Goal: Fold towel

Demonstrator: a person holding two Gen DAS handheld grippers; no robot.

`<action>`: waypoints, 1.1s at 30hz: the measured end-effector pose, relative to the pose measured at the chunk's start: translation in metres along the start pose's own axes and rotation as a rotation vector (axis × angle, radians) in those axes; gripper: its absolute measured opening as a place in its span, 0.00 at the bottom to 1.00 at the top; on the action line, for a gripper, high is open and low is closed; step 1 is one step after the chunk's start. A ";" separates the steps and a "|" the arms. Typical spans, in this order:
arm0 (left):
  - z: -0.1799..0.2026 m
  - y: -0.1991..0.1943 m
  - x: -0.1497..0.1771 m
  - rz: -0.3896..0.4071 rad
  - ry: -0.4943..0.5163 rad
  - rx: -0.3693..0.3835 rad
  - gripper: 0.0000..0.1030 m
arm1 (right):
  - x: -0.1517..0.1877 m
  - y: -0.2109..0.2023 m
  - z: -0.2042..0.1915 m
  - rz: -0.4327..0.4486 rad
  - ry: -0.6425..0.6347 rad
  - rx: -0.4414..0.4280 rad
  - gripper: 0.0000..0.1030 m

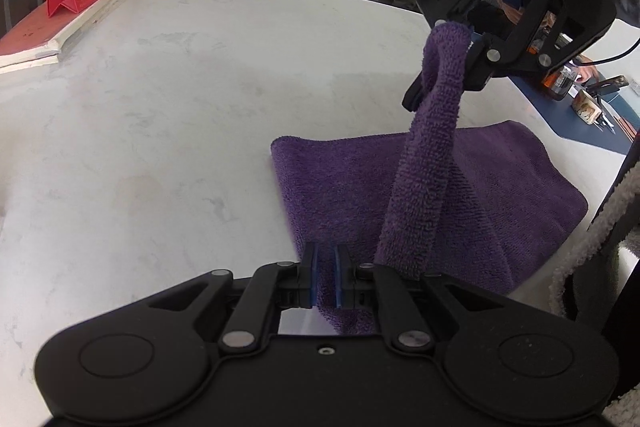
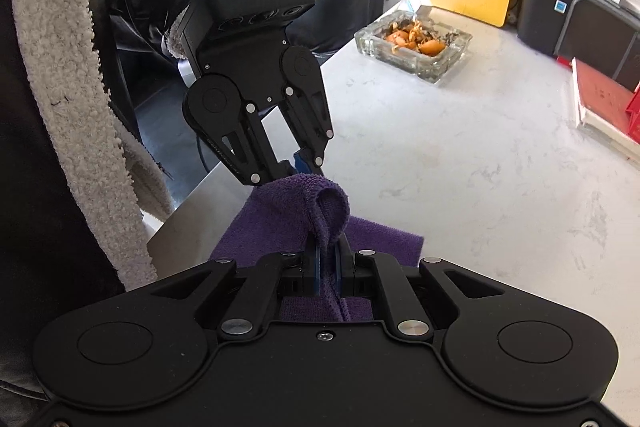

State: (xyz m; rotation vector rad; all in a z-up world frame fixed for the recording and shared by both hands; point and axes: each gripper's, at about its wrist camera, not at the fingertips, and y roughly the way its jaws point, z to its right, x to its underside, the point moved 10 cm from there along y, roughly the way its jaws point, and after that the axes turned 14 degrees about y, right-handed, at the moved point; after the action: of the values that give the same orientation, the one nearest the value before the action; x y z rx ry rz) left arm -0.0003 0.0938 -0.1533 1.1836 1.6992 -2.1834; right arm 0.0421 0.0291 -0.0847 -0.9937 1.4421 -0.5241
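Both grippers, left gripper (image 1: 325, 277) and right gripper (image 2: 327, 277), clamp a lifted edge of the purple towel (image 1: 500, 187) (its bulk lies on the table (image 1: 160, 107)); uneven pulling could slip a corner free and skew the fold

Both views are bright with daylight. In the right wrist view the window area beyond the far edge of the pale marbled stone table (image 2: 500, 187) is blown out to pure white, and the square clear glass ashtray (image 2: 414, 47) catches the glare. Shadows on the tabletop are soft and faint. Fisheye distortion bends the table's edges and darkens the corners. Focus is sharp throughout, without motion blur.
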 end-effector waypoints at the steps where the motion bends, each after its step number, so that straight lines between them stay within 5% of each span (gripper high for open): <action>1: -0.001 0.000 0.000 0.000 -0.001 0.005 0.06 | 0.000 -0.001 0.001 0.001 -0.002 0.004 0.06; 33: -0.005 -0.003 0.005 0.003 -0.047 0.009 0.06 | 0.026 0.066 0.055 -0.074 0.115 0.045 0.07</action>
State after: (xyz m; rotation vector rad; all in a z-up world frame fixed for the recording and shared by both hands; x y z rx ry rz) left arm -0.0032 0.1011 -0.1548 1.1268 1.6693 -2.2016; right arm 0.0803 0.0558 -0.1611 -0.9981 1.4927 -0.6743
